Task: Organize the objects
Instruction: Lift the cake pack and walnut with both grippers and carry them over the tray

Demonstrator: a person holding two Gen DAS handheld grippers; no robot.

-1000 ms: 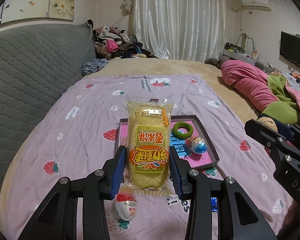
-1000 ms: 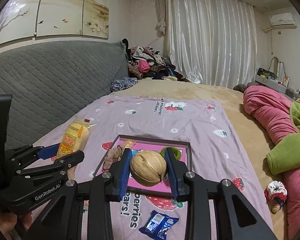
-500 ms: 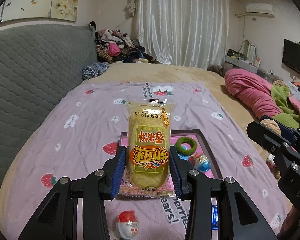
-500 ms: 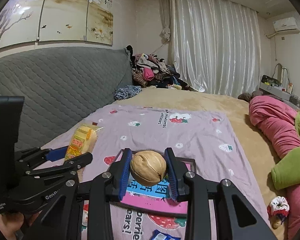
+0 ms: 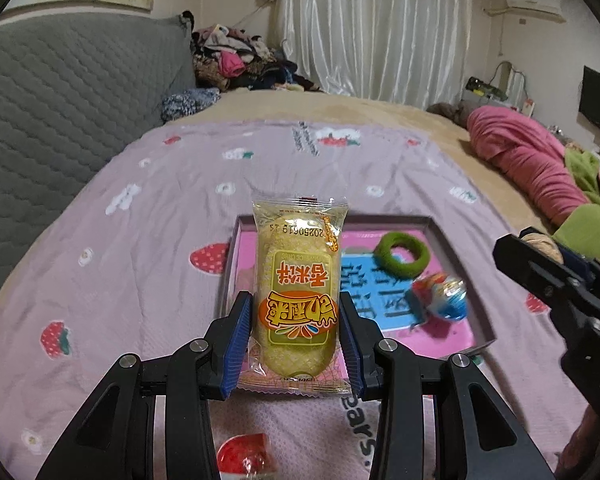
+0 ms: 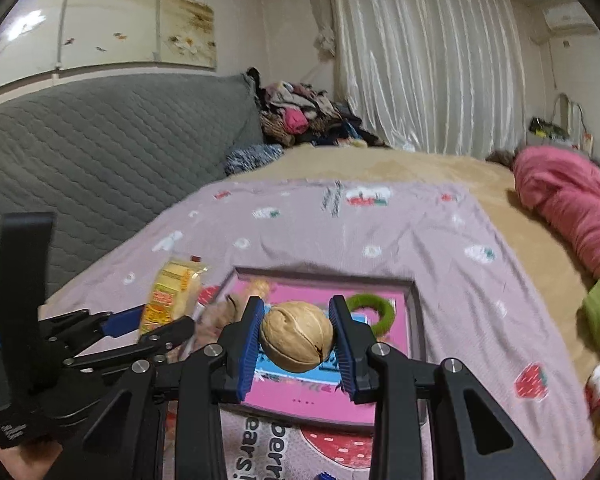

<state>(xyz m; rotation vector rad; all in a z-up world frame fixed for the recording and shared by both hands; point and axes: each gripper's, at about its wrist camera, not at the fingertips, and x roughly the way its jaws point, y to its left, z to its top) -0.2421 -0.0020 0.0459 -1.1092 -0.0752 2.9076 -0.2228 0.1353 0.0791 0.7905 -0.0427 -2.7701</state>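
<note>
Above the tray [image 5: 460, 248], left gripper [image 5: 296, 320] pinching yellow snack pack [image 5: 294, 280], right gripper [image 6: 296, 336] clamping what looks like a walnut [image 6: 296, 336]

Between my left fingers [image 5: 242, 344] sits a glossy, crinkled plastic snack packet [image 5: 296, 300]. Between my right fingers [image 6: 250, 344], a matt, ridged walnut [image 6: 296, 336]. Beyond both lie a fuzzy cloth ring [image 5: 400, 254] and soft quilted cloth bedspread [image 5: 140, 240].

The tray's [image 5: 456, 252] near-left floor lies bare; green ring [image 5: 401, 255] and foil egg [image 5: 442, 295] crowd its right side; purple blanket [image 5: 148, 248] beyond lies open.
</note>
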